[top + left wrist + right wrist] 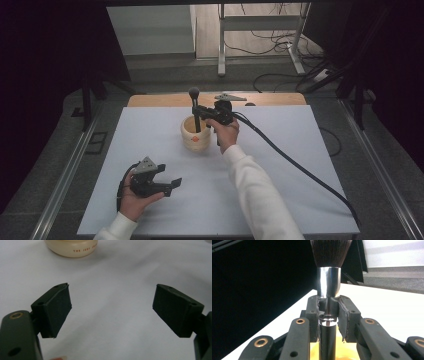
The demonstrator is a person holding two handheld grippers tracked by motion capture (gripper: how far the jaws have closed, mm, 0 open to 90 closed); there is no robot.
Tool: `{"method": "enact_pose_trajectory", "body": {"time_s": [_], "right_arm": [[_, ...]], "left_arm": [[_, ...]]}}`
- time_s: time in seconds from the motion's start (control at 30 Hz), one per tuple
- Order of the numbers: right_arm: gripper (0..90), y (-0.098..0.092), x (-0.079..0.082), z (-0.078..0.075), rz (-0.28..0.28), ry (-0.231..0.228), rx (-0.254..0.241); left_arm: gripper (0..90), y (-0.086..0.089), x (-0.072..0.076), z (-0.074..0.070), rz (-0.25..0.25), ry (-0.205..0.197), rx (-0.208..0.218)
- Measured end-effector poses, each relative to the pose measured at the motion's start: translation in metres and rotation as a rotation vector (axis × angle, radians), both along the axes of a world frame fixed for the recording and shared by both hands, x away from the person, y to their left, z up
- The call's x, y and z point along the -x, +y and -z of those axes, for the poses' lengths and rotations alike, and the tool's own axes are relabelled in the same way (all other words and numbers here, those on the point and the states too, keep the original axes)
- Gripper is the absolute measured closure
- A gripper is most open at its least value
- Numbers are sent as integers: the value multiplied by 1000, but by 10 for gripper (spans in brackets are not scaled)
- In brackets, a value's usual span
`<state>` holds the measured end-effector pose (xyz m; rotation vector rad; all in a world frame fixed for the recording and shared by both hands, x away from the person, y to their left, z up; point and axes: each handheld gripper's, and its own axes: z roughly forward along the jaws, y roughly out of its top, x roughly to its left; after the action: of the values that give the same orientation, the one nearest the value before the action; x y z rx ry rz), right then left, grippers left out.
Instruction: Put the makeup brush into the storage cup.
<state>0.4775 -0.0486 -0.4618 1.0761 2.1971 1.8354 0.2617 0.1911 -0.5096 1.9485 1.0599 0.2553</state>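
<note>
At frame centre, I hold the makeup brush point(195, 107) upright over the cream jar point(196, 136), my right gripper point(202, 114) clamped on its handle below the silver ferrule. My left gripper point(167, 186), lower left, gapes wide, holding nothing.

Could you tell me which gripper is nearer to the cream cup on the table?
Right. The right gripper is directly above the cup, clamped on a brush standing upright. The left gripper rests open on the table, apart from the cup.
</note>
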Motion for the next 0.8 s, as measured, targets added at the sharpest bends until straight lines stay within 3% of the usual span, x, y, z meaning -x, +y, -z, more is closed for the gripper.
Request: {"method": "enact_pose_trajectory", "body": {"time_s": [0.47,0.57,0.67,0.8], "right_arm": [[712,2,5,4,-14,-17,35],[694,2,7,3,-19,-30,61],[566,1,9,2,-9,-36,67],[406,-1,9,-2,-4,17,68]], "left_arm": [[157,1,0,-1,1,-3,1],[157,1,0,-1,1,-3,2],[157,1,0,-2,2,-2,4],[157,1,1,-2,4,-2,1]]}}
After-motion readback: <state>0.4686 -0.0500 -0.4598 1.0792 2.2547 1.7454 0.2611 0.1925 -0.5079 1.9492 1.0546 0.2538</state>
